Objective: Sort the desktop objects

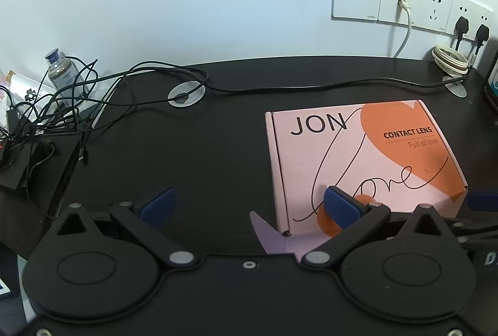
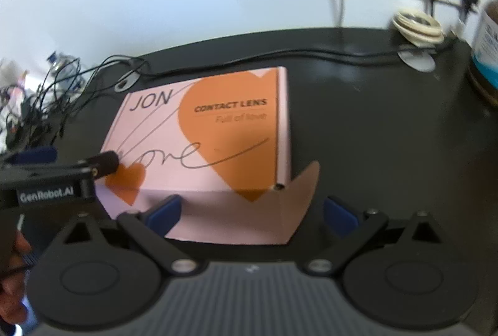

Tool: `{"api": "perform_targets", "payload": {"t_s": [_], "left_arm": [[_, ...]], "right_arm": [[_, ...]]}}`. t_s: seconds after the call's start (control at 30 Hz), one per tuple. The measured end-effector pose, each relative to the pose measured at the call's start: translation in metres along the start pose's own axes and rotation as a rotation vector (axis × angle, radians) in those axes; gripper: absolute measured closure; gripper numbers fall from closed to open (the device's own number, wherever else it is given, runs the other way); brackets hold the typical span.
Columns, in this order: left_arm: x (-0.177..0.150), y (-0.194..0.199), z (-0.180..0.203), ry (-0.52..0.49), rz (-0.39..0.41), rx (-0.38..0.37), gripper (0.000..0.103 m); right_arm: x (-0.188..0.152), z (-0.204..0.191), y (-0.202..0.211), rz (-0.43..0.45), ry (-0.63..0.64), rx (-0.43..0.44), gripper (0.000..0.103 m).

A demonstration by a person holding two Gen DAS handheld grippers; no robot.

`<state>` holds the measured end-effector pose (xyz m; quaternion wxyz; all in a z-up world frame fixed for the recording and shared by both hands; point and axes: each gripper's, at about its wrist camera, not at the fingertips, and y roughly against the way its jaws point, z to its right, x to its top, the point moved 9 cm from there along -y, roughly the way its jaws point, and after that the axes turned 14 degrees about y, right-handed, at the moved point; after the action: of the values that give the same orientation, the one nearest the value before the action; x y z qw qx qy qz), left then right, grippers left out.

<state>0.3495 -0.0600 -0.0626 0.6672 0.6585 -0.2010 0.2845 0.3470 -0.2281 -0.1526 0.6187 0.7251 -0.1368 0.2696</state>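
**A:** So where's the contact lens box sitting right now?

**B:** It's lying flat on the black desk, lid closed, pink with orange hearts and "JON / CONTACT LENS / Full of love" printed on top. The front tuck flap is sticking out loose toward the cameras.

**A:** And the grippers?

**B:** Left gripper is hanging with its blue fingers spread wide apart, gripping nothing. Its right-side finger is overlapping the box's near left corner in the left wrist view; can't tell if it's actually touching. Right gripper is also spread wide, nothing between the pads, hovering right over that front flap. The right wrist view is pretty blurry.

**A:** Anything else lying around?

**B:** A tangle of black cables is piling up at the desk's left end, next to a small bottle. A white coiled cable is sitting at the back right under the wall sockets, where two black plugs are plugged in.
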Motion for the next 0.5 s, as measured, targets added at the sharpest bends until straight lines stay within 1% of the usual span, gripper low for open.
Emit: {"api": "perform_targets", "payload": {"t_s": [0.1,0.17,0.33,0.5], "left_arm": [[0.001,-0.001,-0.002,0.010,-0.010,0.000,0.000],[0.002,0.000,-0.004,0.010,-0.002,0.018,0.000],[0.002,0.002,-0.006,0.008,-0.013,0.030,0.000],[-0.001,0.011,-0.010,0.006,-0.012,0.024,0.000]], "right_arm": [[-0.003,0.008,0.005,-0.008,-0.042,-0.011,0.003],[-0.004,0.013,0.009,-0.007,-0.049,-0.034,0.001],[-0.007,0.021,0.017,-0.010,-0.073,-0.070,0.001],[-0.012,0.020,0.026,-0.007,-0.053,-0.107,0.001]]}}
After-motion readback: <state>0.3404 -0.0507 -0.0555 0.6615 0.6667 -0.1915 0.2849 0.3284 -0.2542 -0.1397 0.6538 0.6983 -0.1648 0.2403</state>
